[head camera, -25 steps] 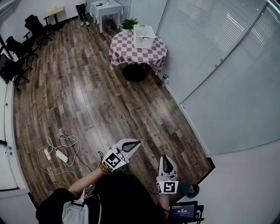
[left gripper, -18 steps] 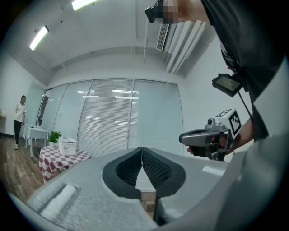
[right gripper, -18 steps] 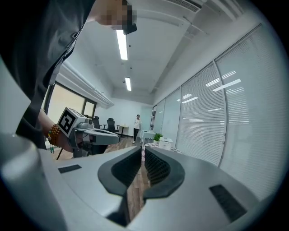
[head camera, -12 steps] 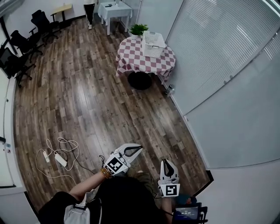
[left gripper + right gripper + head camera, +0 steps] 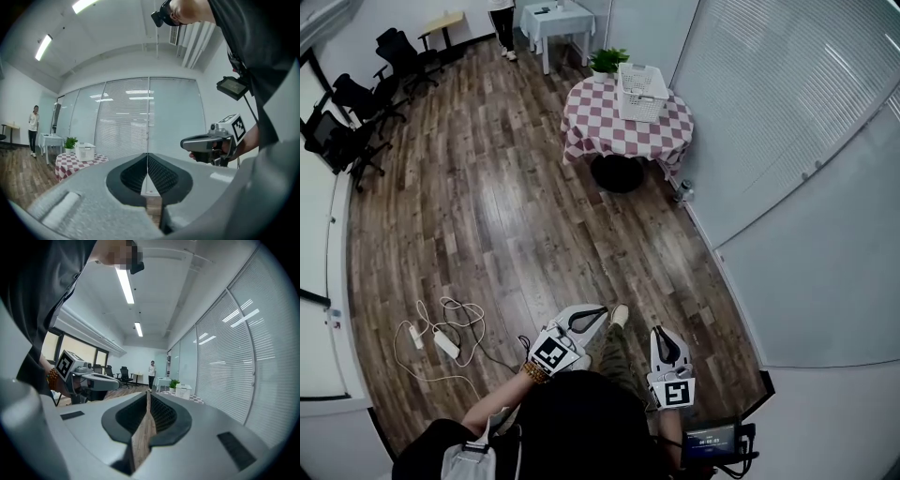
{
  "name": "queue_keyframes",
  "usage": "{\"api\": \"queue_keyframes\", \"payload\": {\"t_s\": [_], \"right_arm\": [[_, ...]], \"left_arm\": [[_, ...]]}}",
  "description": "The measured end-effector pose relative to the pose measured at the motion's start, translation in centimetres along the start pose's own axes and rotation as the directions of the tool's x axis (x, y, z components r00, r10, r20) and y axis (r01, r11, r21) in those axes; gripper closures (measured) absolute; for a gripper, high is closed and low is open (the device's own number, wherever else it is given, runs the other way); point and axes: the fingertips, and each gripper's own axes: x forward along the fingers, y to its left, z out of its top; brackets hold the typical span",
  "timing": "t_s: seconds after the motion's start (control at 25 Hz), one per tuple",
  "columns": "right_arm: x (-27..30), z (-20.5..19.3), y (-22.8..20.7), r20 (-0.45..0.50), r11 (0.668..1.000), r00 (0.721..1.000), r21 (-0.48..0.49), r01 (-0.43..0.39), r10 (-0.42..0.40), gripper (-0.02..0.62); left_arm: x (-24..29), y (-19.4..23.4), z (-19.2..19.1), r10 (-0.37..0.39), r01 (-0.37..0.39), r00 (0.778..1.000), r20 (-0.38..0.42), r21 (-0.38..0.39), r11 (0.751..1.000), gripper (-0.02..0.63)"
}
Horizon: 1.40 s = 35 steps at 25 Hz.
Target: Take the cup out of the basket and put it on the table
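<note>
Far beyond left gripper (image 5: 600,309), right gripper (image 5: 659,331), both closed, basket (image 5: 642,92) on checked table (image 5: 591,129)

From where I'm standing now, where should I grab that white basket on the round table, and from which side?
Probably the basket by its near rim, from above on this side. It stands upright and open-topped on the table, its thin wall suits a pinch, and the plant stands by its far left corner.

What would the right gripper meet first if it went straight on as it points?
Nothing near: the right gripper faces open wooden floor; far off, probably the standing person, though depth is unclear.
</note>
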Motion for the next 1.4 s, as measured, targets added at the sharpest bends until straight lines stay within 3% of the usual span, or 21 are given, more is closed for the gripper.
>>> {"api": "queue_keyframes", "payload": {"t_s": [0.2,0.72,1.08,1.28,1.4], "right_arm": [[4.2,0.3,-3.8,0.007,0.999,0.999,-0.002,-0.043,0.043,0.583],[12.1,-1.5,-16.2,0.044,0.994,0.993,0.023,-0.11,0.109,0.583],[16.9,-0.4,-24.2,0.142,0.995,0.985,-0.007,-0.097,0.097,0.583],[18.7,0.4,-27.5,0.196,0.995,0.976,-0.031,-0.093,0.097,0.583],[19.9,0.3,-28.1,0.2,0.994,0.975,0.011,-0.106,0.102,0.583]], "left_arm": [[3.5,2.8,0.3,0.059,-0.059,0.998,-0.013,-0.01,0.998,0.601],[16.7,8.8,1.9,0.101,-0.1,0.993,-0.057,0.014,0.995,0.601],[24.1,12.1,1.4,0.128,-0.125,0.986,-0.109,0.039,0.991,0.601],[26.7,14.0,1.5,0.176,-0.173,0.98,-0.096,0.041,0.984,0.601],[27.1,15.1,1.2,0.21,-0.208,0.973,-0.1,0.031,0.978,0.601]]}}
